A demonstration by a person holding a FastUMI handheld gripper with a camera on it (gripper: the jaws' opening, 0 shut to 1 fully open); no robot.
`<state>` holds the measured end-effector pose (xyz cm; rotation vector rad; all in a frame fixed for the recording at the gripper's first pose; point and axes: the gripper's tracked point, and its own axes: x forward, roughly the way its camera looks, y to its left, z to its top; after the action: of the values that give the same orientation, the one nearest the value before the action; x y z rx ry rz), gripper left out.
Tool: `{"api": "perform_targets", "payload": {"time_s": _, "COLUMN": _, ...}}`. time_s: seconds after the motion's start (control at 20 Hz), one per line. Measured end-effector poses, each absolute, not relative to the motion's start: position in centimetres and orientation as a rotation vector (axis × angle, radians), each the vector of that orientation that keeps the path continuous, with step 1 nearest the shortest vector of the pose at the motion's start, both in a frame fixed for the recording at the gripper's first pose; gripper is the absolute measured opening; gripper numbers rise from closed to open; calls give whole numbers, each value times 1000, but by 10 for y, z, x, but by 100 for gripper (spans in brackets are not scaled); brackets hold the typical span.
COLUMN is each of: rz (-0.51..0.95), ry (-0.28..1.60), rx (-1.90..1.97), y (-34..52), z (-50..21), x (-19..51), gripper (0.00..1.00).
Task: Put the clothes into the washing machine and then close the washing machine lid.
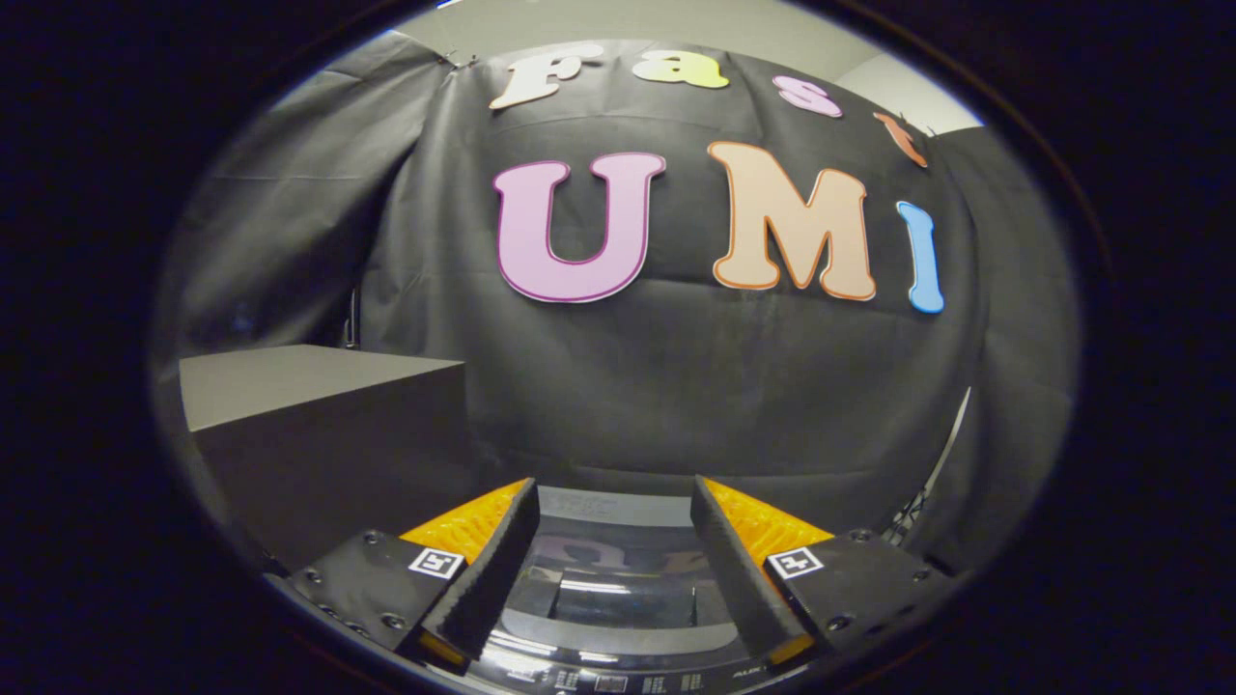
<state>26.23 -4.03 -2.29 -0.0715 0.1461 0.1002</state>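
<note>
- The gripper [614, 502] stands open: its two fingers are set well apart with a wide gap between them, and nothing is held in that gap or pressed by either one.
- One finger [488, 569] shows on the left and one on the right, two in all; each carries one small square marker on its mount.
- Between and below the fingers lies one washing machine [618, 579], seen from above; its dark glossy lid is down and mirrors the booth wall.
- The fingers hover over the lid; whether they touch it cannot be told.
- Along the near edge of the machine, just under the finger bases, runs one control panel [618, 681] with small pale markings, too small to make out.
- One dark box-shaped block [319, 425] with a flat grey top stands to the left of the fingers, beside the machine and well apart from the gripper.
- One black cloth wall [676, 386] hangs beyond the fingers, behind both the machine and the block.
- A thin pale strip [951, 444] runs down the cloth to the right of the right finger; what it is cannot be told.
</note>
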Motion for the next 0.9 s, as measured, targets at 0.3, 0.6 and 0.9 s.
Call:
{"api": "perform_targets", "payload": {"time_s": 0.3, "rz": 154, "ry": 182, "rx": -9, "y": -33, "z": -16, "x": 209, "gripper": 98}}
{"api": "perform_targets", "payload": {"time_s": 0.6, "rz": 112, "ry": 238, "rx": 66, "y": -58, "z": -31, "x": 155, "gripper": 98}}
{"api": "perform_targets", "payload": {"time_s": 0.9, "rz": 38, "ry": 219, "rx": -5, "y": -77, "z": -40, "x": 125, "gripper": 97}}
